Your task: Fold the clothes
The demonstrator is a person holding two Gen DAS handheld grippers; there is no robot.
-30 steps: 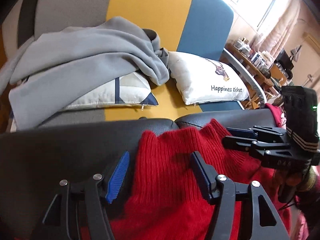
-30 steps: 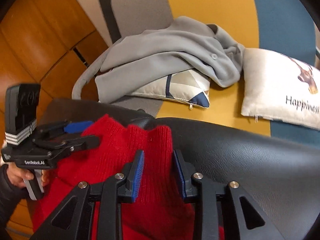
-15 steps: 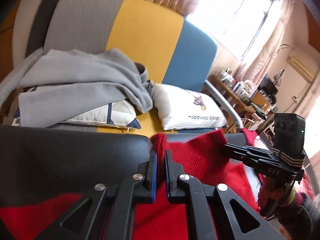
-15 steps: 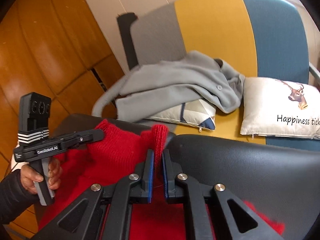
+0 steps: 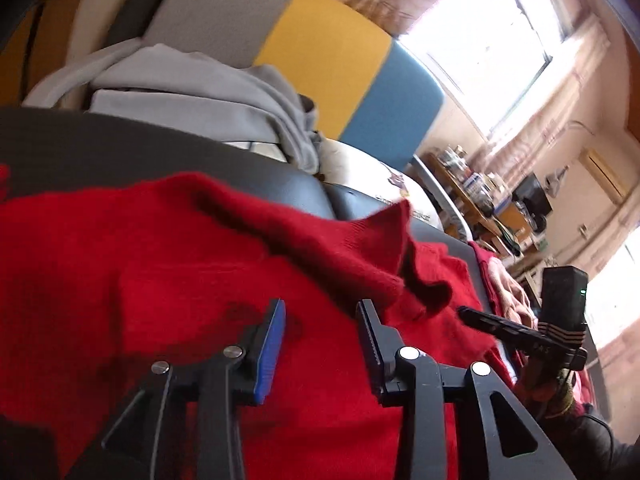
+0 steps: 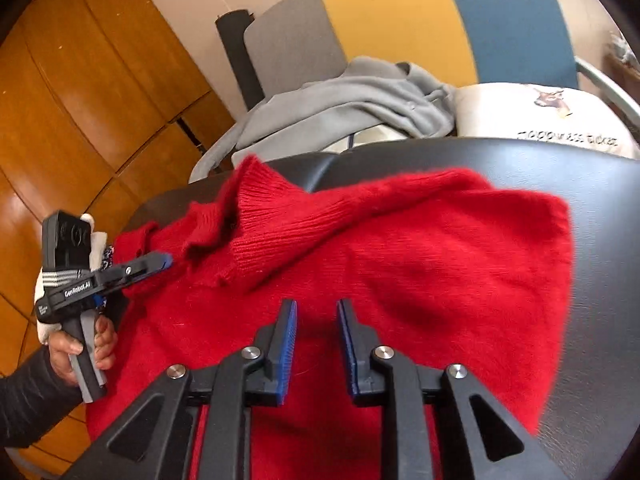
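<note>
The red sweater (image 6: pixel 400 264) is laid on the black padded surface (image 6: pixel 592 280), one ribbed edge doubled over toward its middle, evidently as a fold. The left claw (image 5: pixel 320 320) and right claw (image 6: pixel 316 320) are both seen opening, nothing between the jaws, apparently so the folded layer may settle. A grey garment (image 6: pixel 352 100) is left behind on the sofa (image 6: pixel 380 8).
</note>
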